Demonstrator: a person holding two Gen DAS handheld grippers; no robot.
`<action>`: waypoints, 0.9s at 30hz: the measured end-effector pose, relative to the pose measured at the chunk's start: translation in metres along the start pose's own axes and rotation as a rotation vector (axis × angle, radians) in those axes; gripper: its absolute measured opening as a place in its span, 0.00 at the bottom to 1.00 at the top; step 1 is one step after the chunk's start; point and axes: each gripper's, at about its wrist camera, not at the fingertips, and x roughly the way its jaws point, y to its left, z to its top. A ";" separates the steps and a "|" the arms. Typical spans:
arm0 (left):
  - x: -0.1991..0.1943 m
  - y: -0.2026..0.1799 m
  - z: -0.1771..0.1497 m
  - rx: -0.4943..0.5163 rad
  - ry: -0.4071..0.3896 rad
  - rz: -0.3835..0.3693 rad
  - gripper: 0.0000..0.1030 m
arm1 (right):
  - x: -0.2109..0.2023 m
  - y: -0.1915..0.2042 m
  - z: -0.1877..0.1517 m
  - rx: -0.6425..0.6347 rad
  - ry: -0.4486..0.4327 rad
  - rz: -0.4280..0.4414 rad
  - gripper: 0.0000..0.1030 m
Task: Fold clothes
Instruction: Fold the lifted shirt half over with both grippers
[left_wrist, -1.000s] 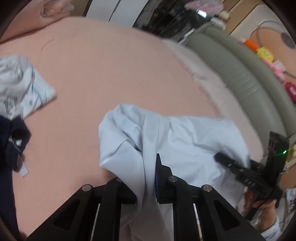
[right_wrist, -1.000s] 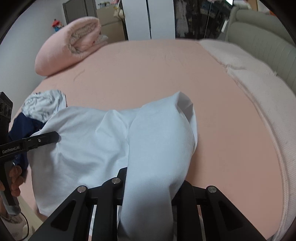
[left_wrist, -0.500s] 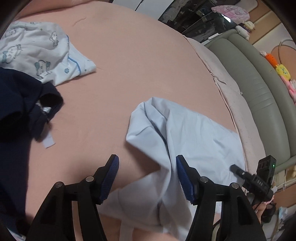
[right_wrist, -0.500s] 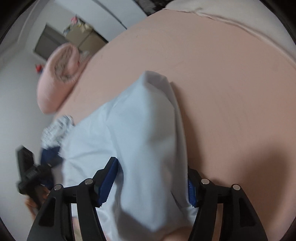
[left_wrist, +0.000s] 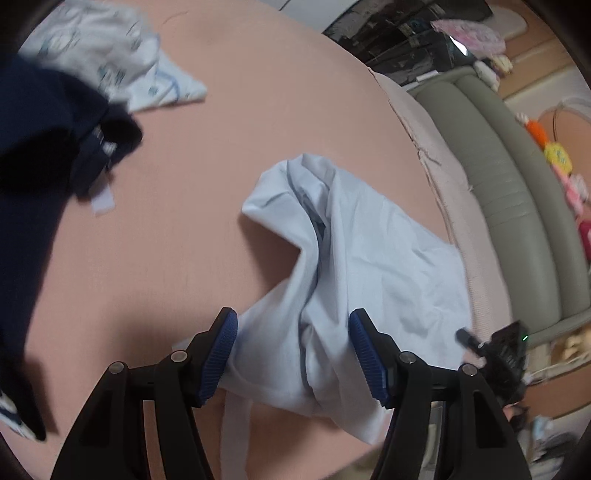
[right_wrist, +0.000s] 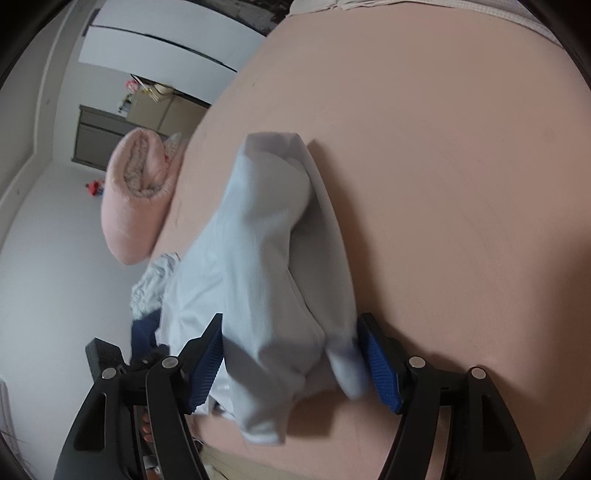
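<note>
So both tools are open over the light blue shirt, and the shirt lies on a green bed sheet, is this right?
Not quite: the bed sheet is pink, not green, as the left wrist view shows. Both the left tool and right tool are open over the light blue shirt.

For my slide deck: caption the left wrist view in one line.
Left gripper open over a crumpled pale blue shirt on a pink bed, dark garment at left.

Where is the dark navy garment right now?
In the left wrist view, the dark navy garment lies at the left edge of the pink bed, overlapping the white printed garment, apart from the pale blue shirt.
</note>
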 end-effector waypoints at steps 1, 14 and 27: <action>-0.002 0.002 -0.002 -0.016 -0.001 -0.007 0.59 | -0.005 -0.002 -0.004 0.010 0.000 -0.001 0.68; 0.018 0.000 -0.004 -0.054 0.002 -0.037 0.74 | 0.007 -0.007 -0.005 0.209 -0.066 0.178 1.00; 0.055 -0.008 0.021 -0.139 0.028 -0.194 0.74 | 0.046 0.016 0.027 0.156 -0.047 0.236 0.99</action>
